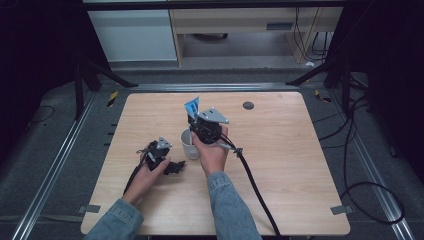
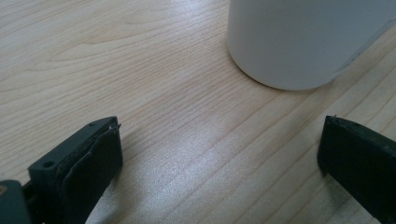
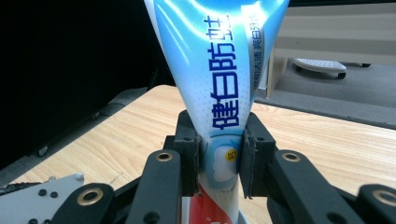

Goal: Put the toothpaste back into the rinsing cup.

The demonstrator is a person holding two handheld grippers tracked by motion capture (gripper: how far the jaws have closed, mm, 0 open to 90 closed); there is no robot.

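Note:
A blue and white toothpaste tube (image 3: 219, 79) stands upright, pinched between the jaws of my right gripper (image 3: 219, 156). In the high view the right gripper (image 1: 196, 121) holds the tube (image 1: 192, 106) just above a white cup (image 1: 188, 144) near the table's middle. My left gripper (image 1: 175, 166) lies low on the table, left of the cup, with its jaws wide apart. In the left gripper view the left gripper (image 2: 219, 149) is open and holds nothing, with the cup (image 2: 299, 42) just beyond its tips.
The wooden table (image 1: 280, 165) has a small dark round disc (image 1: 248, 105) near its far edge. A black cable (image 1: 255, 187) trails from my right gripper toward the front edge. Dark stands and cables surround the table.

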